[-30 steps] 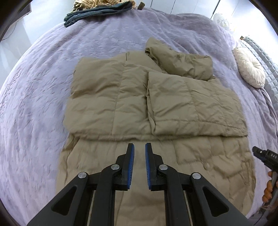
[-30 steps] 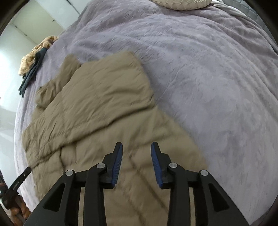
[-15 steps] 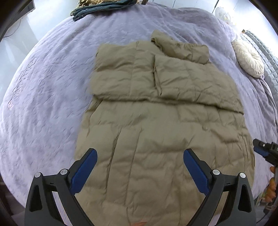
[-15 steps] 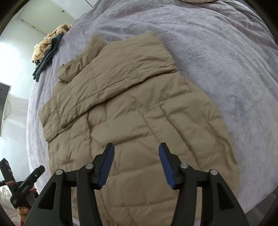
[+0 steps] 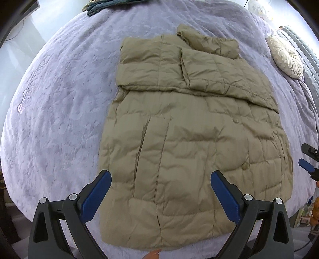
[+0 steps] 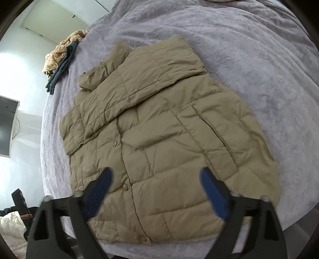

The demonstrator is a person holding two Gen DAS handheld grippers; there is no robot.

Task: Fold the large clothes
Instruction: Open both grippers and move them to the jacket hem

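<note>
Clothes pile (image 5: 111,6): dark teal and striped garments heaped at the far left corner of the bed; also seen in the right wrist view (image 6: 59,59).
Bedspread (image 5: 59,89): lilac, embossed, covering the whole bed; it lies under everything listed here.
Left gripper (image 5: 160,182): held above the near hem of the jacket, jaws spread wide, nothing between the blue pads (image 5: 95,197). No contact with the fabric can be made out.
Jacket (image 5: 189,139): khaki quilted puffer, lying flat on the bedspread, centre of the bed, hem toward the cameras. Both sleeves folded across the chest, the right one overlapping the left. Collar or hood bunched at the far end. Snap buttons show along the front placket; two vertical seams run down the left panel.
Right gripper (image 6: 155,183): above the hem on the jacket's right half, jaws wide apart and holding nothing; fingers motion-blurred. Its tip appears at the right edge of the left wrist view (image 5: 308,159).
Round cushion (image 5: 285,55): cream, pleated, at the far right of the bed, well apart from the jacket.
</note>
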